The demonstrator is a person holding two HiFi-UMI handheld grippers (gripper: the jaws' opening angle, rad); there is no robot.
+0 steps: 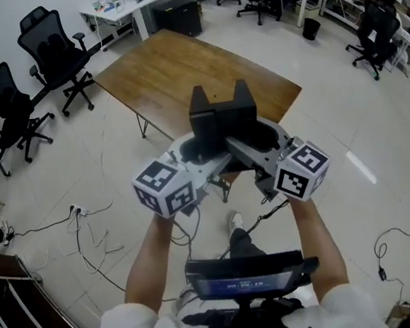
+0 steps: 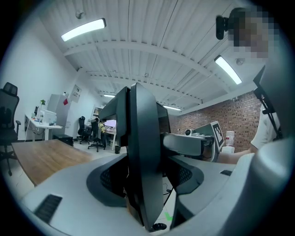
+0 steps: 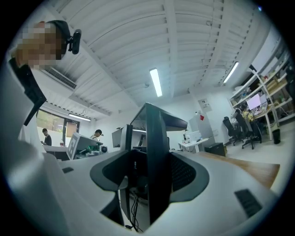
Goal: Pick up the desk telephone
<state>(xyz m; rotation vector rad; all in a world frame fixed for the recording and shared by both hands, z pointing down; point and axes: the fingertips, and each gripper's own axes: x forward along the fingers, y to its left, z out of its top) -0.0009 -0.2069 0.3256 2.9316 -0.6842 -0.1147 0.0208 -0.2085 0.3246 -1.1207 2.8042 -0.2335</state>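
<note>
No desk telephone shows in any view. I hold both grippers up close in front of my chest, side by side and pointing level, high above the floor. In the head view the left gripper [image 1: 205, 117] and the right gripper [image 1: 241, 109] show as black jaws above their marker cubes. The left gripper view shows its own dark jaws [image 2: 133, 143] edge-on with nothing between them, and the right gripper [image 2: 198, 143] just beside. The right gripper view shows its jaws [image 3: 147, 152] likewise empty, with the left gripper [image 3: 85, 145] alongside. Both stand open.
A bare wooden table [image 1: 199, 75] stands ahead below the grippers. Black office chairs [image 1: 55, 48] are at the left, with a white desk [image 1: 122, 6] and a black box [image 1: 178, 17] at the back. Cables [image 1: 83, 225] lie on the floor. Shelving [image 1: 22, 327] stands at the lower left.
</note>
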